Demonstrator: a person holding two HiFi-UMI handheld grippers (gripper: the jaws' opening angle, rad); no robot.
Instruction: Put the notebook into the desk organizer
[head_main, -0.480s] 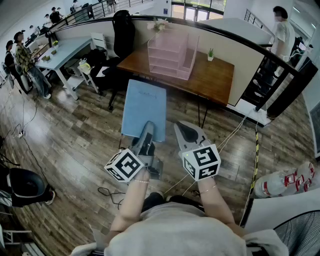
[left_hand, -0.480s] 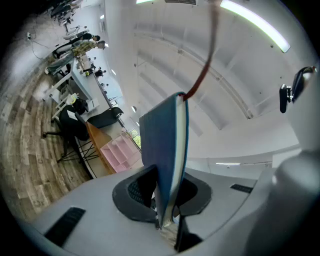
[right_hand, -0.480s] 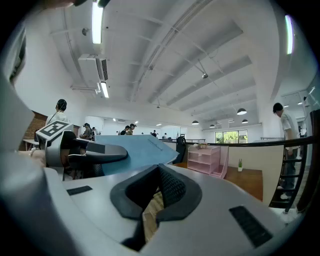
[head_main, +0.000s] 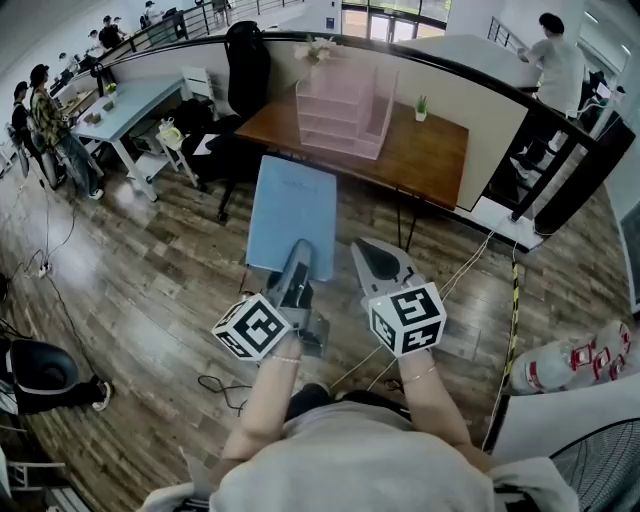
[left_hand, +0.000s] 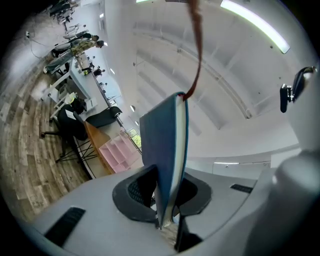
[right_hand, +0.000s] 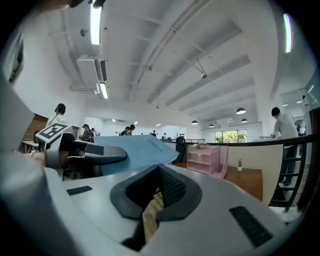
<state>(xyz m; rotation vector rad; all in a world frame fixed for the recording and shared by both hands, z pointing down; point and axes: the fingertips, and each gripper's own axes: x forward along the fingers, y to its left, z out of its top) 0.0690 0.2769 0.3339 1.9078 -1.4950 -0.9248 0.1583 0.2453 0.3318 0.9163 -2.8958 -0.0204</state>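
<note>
Wood-plank flooring (head_main: 150, 260) runs under a brown desk (head_main: 420, 160) that backs onto a curved, dark-railed partition (head_main: 500, 100). On the desk's far left part stands the pink desk organizer (head_main: 345, 110) with its tiered shelves, and a small potted plant (head_main: 421, 108) sits just to its right. A black office chair (head_main: 247, 65) stands at the desk's left end, with a white table (head_main: 130, 100) and several people (head_main: 45, 110) beyond it. Another person (head_main: 555, 65) is at the stairs on the right. Loose cables (head_main: 215, 385) lie on the floor near the person's feet, and a fan (head_main: 600, 470) fills the lower right corner.

The left gripper (head_main: 298, 262) is clamped on the near edge of the blue notebook (head_main: 292, 215). It holds the notebook out flat in the air, short of the desk and well apart from the organizer. In the left gripper view, both pads press the closed covers, and a reddish ribbon (left_hand: 196, 50) trails from the notebook's far end.

The right gripper (head_main: 372, 262) sits just beside the left one, its jaws drawn together on nothing. Its view shows the organizer ahead across the bare desktop. Between the notebook and the organizer lie the desk's front edge and open desk surface.
</note>
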